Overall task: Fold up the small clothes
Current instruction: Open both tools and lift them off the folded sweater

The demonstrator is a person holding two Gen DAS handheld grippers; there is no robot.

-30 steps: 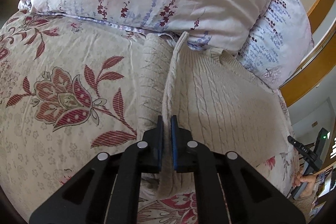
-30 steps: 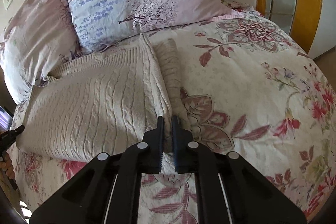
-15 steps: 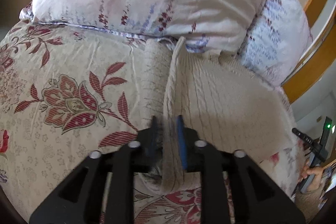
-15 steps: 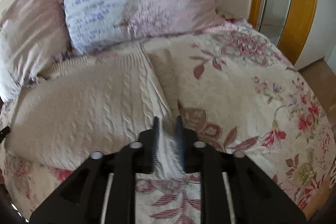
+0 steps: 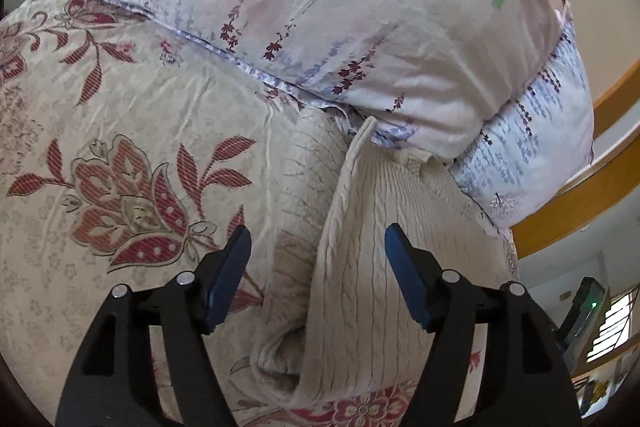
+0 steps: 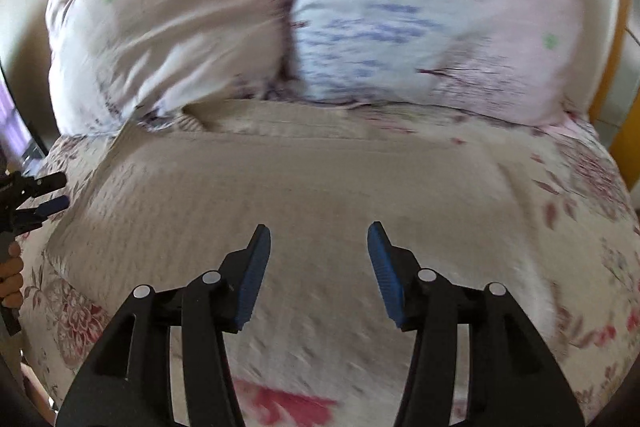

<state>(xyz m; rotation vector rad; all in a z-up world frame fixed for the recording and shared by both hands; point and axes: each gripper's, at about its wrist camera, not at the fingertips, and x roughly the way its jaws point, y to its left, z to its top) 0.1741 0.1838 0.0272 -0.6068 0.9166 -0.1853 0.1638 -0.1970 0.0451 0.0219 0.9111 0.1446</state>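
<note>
A cream cable-knit sweater [image 5: 372, 267] lies folded on the floral bedspread [image 5: 120, 107], its folded edge running from the pillows toward me. My left gripper [image 5: 318, 243] hovers over that edge, its jaws opening, and the pads touch nothing. In the right wrist view the sweater [image 6: 304, 195] fills the middle, blurred by motion. My right gripper [image 6: 319, 239] is above the knit's flat middle, its jaws also opening with nothing gripped. At that view's left edge I see the left gripper [image 6: 40, 195] and the person's hand [image 6: 10, 275].
Two floral pillows [image 5: 320, 7] [image 5: 536, 143] lean against the headboard just behind the sweater. A yellow wooden bed frame [image 5: 568, 203] curves along the right. The same pillows [image 6: 400, 19] fill the top of the right wrist view.
Both grippers let go of the sweater's edge and their jaws spread apart. The right gripper swung over from the folded edge to above the sweater's middle. The left barely moved.
</note>
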